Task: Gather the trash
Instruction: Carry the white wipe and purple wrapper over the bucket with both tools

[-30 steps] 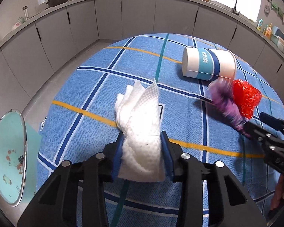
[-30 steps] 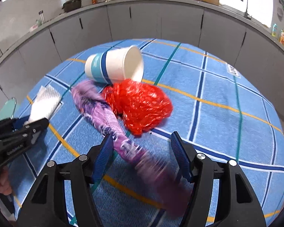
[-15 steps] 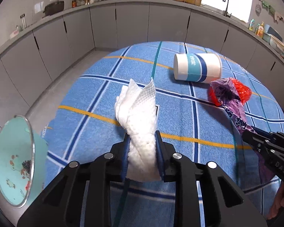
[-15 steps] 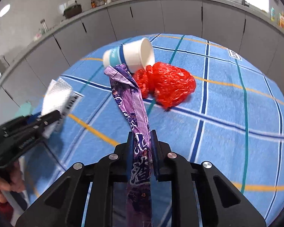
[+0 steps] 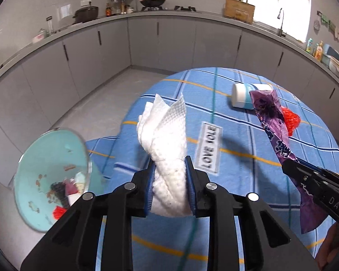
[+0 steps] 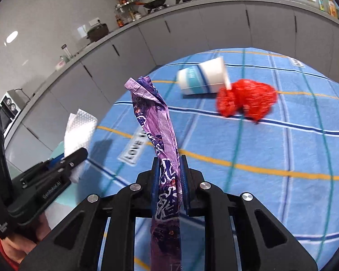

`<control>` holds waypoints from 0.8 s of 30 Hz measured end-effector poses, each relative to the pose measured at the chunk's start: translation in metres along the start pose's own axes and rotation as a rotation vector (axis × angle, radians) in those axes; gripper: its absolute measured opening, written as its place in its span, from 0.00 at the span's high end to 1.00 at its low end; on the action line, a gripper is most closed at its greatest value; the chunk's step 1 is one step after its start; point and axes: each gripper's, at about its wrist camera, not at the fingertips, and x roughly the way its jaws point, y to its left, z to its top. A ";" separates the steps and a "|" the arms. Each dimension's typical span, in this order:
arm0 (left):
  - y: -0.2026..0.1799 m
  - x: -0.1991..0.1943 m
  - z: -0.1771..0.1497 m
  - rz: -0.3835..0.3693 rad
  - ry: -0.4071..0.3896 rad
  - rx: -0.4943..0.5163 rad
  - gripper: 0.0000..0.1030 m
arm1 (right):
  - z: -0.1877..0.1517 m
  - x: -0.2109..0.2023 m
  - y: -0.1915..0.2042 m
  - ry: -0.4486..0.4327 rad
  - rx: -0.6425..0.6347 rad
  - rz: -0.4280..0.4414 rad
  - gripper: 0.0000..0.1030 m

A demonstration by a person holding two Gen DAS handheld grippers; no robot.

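- A pale turquoise bin [image 5: 49, 176] stands on the floor just off the table's left edge, tilted in the left wrist view so its open mouth shows; inside lie small scraps, among them a red piece, a dark piece and some pale bits.
- A white paper cup [image 6: 203, 79] with a blue band lies on its side near the table's far edge, mouth toward the red bag; what it holds cannot be told.
- A crumpled red plastic bag [image 6: 246, 101] lies just beside the cup's mouth, glossy and wrinkled.
- The table [image 5: 237, 140] wears a blue checked cloth with yellow, white and teal lines and a sewn label reading "LOVE".
- The left gripper [image 5: 169, 167] is clamped on a wad of white embossed paper towel [image 5: 165, 140], which stands up from its blue pads above the table's left edge.
- The right gripper [image 6: 169, 164] is closed tight on a long, twisted purple foil wrapper [image 6: 156, 122], held off the table, rising past the pads and trailing below them.
- Both grippers point downward at a slant, side by side, near the table's left edge.
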 end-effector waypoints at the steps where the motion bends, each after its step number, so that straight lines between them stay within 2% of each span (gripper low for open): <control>1: 0.005 -0.002 -0.001 0.006 -0.001 -0.004 0.76 | 0.000 0.002 0.006 0.001 -0.003 0.006 0.82; 24: 0.152 -0.028 -0.033 0.174 -0.006 -0.209 0.76 | -0.009 0.059 0.159 0.075 -0.111 0.162 0.82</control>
